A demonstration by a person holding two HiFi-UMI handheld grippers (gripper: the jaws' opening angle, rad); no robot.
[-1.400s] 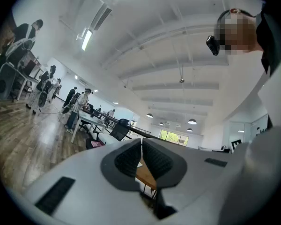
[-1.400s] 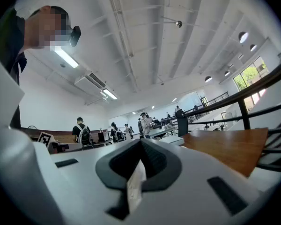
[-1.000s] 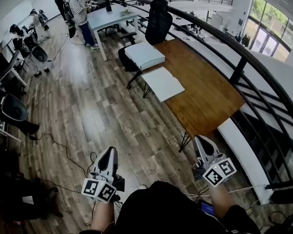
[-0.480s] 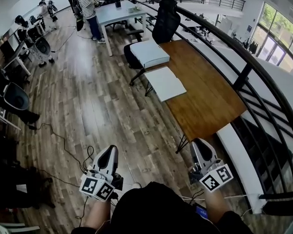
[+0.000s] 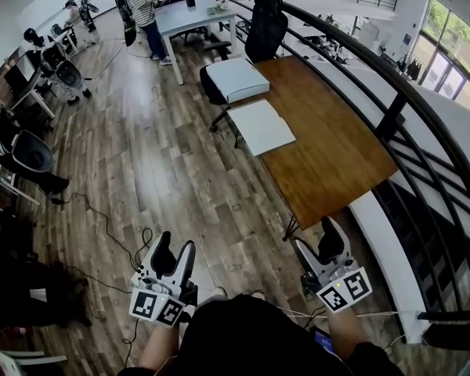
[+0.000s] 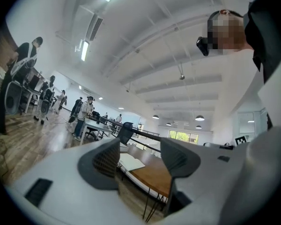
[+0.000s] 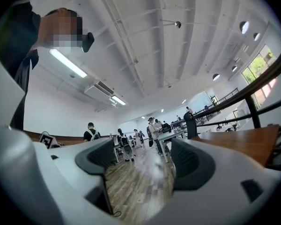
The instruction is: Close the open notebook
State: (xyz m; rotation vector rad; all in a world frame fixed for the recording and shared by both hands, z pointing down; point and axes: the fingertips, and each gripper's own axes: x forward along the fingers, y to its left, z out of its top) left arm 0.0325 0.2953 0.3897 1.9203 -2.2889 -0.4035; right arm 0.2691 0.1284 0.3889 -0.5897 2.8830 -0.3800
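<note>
The open notebook (image 5: 262, 126) lies with white pages up on the near-left part of a long wooden table (image 5: 329, 147), far ahead of both grippers. My left gripper (image 5: 175, 249) and right gripper (image 5: 317, 245) hang low over the wood floor, short of the table's near end. Both have just been opening and nothing is between their jaws. In the left gripper view the notebook (image 6: 130, 162) shows small between the open left gripper's (image 6: 139, 158) jaws. In the right gripper view the right gripper (image 7: 143, 165) frames only floor, with the table (image 7: 243, 142) at the right.
A thick white pad (image 5: 233, 78) sits at the table's far end, with a black office chair (image 5: 265, 22) beyond. A black railing (image 5: 392, 92) runs along the table's right side. A person (image 5: 145, 6) stands by a white desk (image 5: 192, 18). Cables (image 5: 102, 233) trail across the floor at left.
Both grippers' jaws have gone from shut to open, the right one spreading first. The head view has shifted, and both grippers sit a little lower in it.
</note>
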